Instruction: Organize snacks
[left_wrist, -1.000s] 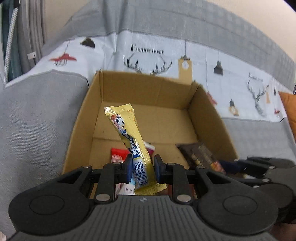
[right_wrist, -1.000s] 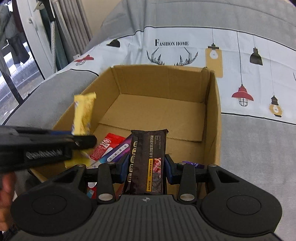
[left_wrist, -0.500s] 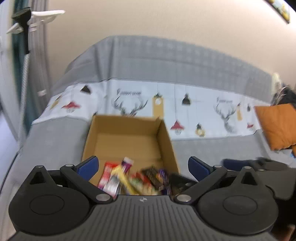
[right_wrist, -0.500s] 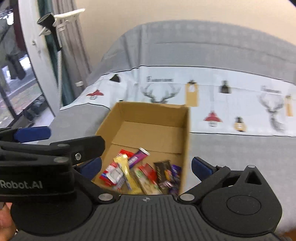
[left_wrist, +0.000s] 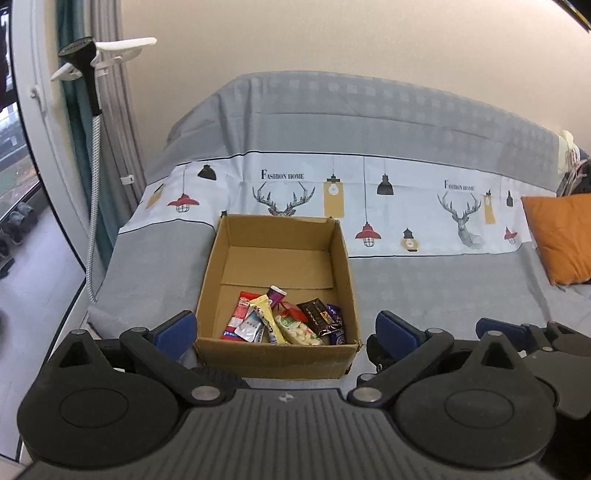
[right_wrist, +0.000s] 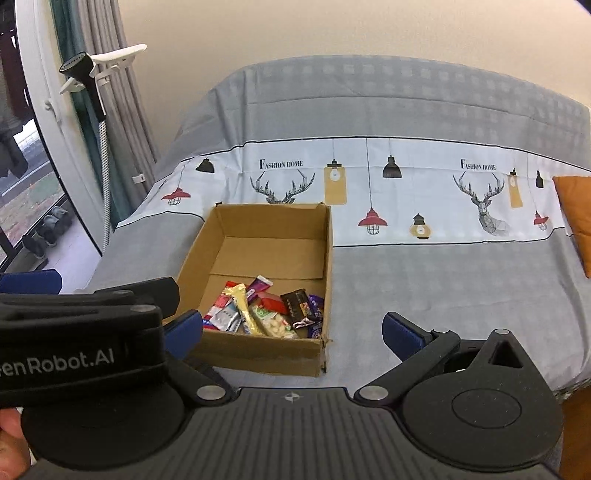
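Left wrist view shows the left gripper (left_wrist: 280, 328) with its blue-padded fingers (left_wrist: 176, 329) spread wide and holding nothing, and straight ahead of them, between the two pads, stands the open cardboard box (left_wrist: 277, 354) with the snacks (left_wrist: 286, 319) heaped in its near half: a yellow bar (left_wrist: 266, 318) lying over a red packet (left_wrist: 238, 314), a silver sachet, a clear bag of pale sweets, a dark chocolate bar (left_wrist: 317, 314) and purple wrappers. The right gripper (right_wrist: 293, 332) is likewise spread and empty, with the same box ahead and a little to its left; the other tool crosses its lower left corner. No loose snack shows on the cover, so the job looks close to done. The chief risk, as I judge it, is a low fingertip catching the near wall of the light box and shoving or tipping it on the soft cover; the two tools, close side by side, could also knock together. The wrappers overlap, so a pinch into the heap might lift two at once. The box rests on a sofa cover (left_wrist: 424, 288), grey with a white band printed with lamps and antlers; an orange cushion (left_wrist: 561, 236) lies far right, and a garment steamer (left_wrist: 83, 62), curtains and a window stand to the far left.
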